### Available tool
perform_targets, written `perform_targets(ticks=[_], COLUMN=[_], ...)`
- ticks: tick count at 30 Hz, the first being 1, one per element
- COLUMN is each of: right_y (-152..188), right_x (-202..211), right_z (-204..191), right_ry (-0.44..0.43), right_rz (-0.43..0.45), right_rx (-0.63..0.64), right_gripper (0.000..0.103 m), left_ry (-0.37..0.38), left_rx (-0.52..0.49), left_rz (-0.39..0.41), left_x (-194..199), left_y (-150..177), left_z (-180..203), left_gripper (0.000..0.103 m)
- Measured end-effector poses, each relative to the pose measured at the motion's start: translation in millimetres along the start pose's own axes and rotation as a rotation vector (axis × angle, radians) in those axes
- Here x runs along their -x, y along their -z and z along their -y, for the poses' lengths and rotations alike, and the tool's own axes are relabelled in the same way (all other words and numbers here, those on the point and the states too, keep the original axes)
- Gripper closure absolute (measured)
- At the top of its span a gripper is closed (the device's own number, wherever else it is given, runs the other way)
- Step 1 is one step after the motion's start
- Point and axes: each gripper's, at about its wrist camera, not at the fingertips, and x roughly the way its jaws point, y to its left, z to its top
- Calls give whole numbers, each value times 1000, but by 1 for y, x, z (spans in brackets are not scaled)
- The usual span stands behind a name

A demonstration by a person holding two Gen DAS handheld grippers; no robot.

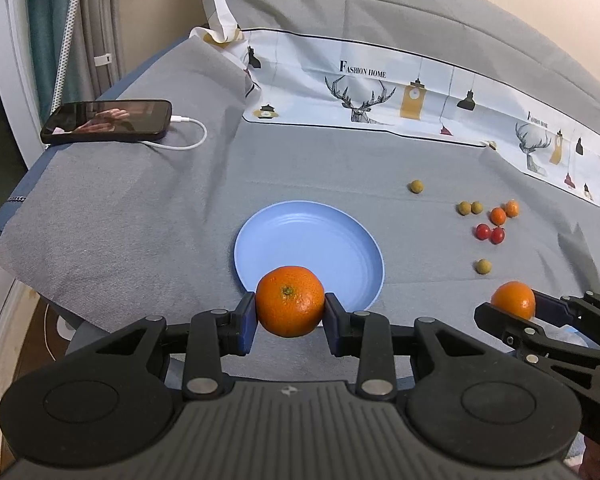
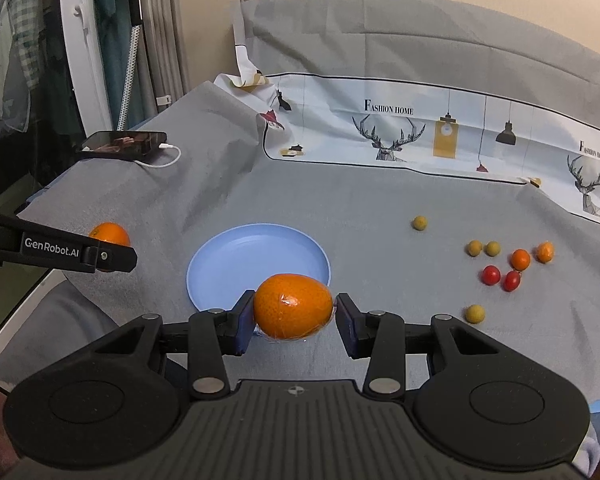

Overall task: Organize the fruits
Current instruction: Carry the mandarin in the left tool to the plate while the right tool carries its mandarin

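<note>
My left gripper (image 1: pixel 290 314) is shut on a round orange (image 1: pixel 290 300), held above the near rim of a pale blue plate (image 1: pixel 300 240). My right gripper (image 2: pixel 294 314) is shut on a second orange (image 2: pixel 292 306), also over the plate's (image 2: pixel 256 260) near edge. Each gripper shows in the other's view with its orange: the right one (image 1: pixel 514 308) at the right edge, the left one (image 2: pixel 108 248) at the left edge. The plate holds nothing.
On the grey cloth to the right lie two red cherry tomatoes (image 2: pixel 500 278), two small orange kumquats (image 2: pixel 532 256) and several small olive-green fruits (image 2: pixel 482 248). A phone (image 1: pixel 108 120) on a white cable lies far left. A printed cloth (image 1: pixel 380 88) runs along the back.
</note>
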Motion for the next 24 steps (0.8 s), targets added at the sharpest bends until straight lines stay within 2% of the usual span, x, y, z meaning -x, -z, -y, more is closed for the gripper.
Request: perform_targets(ticks=[13, 24], right_y=[-2, -11], right_x=[-39, -97], right_z=[2, 0], right_ry=[-4, -25], right_rz=[-62, -121], right_rx=[-20, -3], right_gripper=[59, 59], left_ry=[-15, -52], left_rx=[4, -3], left_rz=[-27, -75], left_x=[-32, -88], left_y=[-18, -44], left_z=[-2, -6], left_gripper=[65, 65])
